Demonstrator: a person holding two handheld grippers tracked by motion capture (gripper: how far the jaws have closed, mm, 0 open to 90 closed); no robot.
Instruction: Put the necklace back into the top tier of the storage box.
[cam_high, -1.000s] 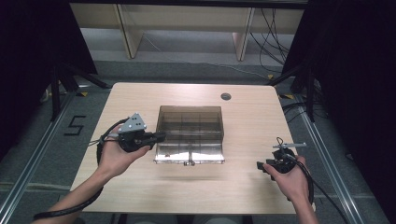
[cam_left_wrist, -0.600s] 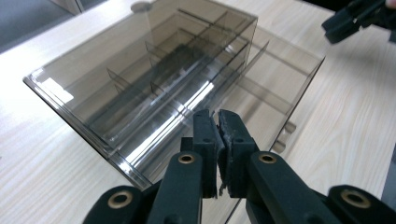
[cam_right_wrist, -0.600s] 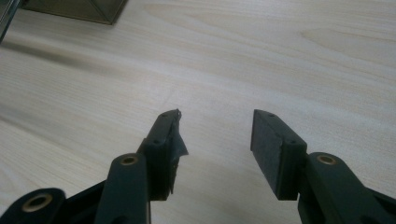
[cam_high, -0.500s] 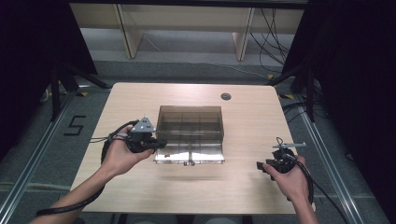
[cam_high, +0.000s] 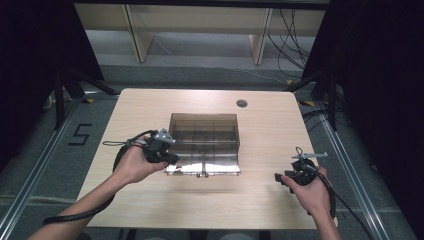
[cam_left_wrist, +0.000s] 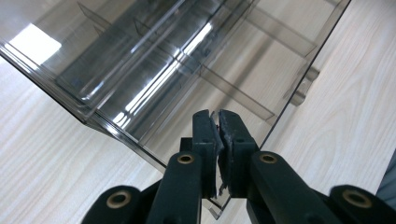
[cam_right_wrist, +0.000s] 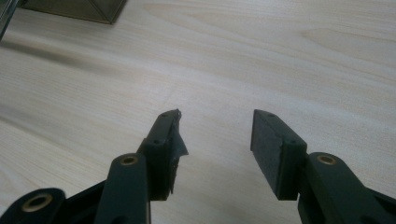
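A smoky clear compartment box (cam_high: 204, 137) stands in the middle of the wooden table (cam_high: 150, 107), its flat lid (cam_high: 202, 169) lying forward on the table with two small latches. My left gripper (cam_high: 170, 159) is at the lid's front left corner with its jaws shut. In the left gripper view the closed jaw tips (cam_left_wrist: 215, 114) lie over the clear lid (cam_left_wrist: 154, 60), and the lid's corner sits under them; I cannot tell whether they touch it. My right gripper (cam_high: 280, 178) rests low at the table's right front, jaws open (cam_right_wrist: 215, 116) over bare wood with nothing between them.
A round grommet hole (cam_high: 242, 103) lies at the back right of the table. A corner of the box (cam_right_wrist: 79, 9) shows at the top left of the right gripper view. Cables trail from both grippers, and shelf legs stand beyond the table's far edge.
My left hand has moved right and a little down, from beside the box's left wall to the lid's front left corner. The right hand has stayed put.
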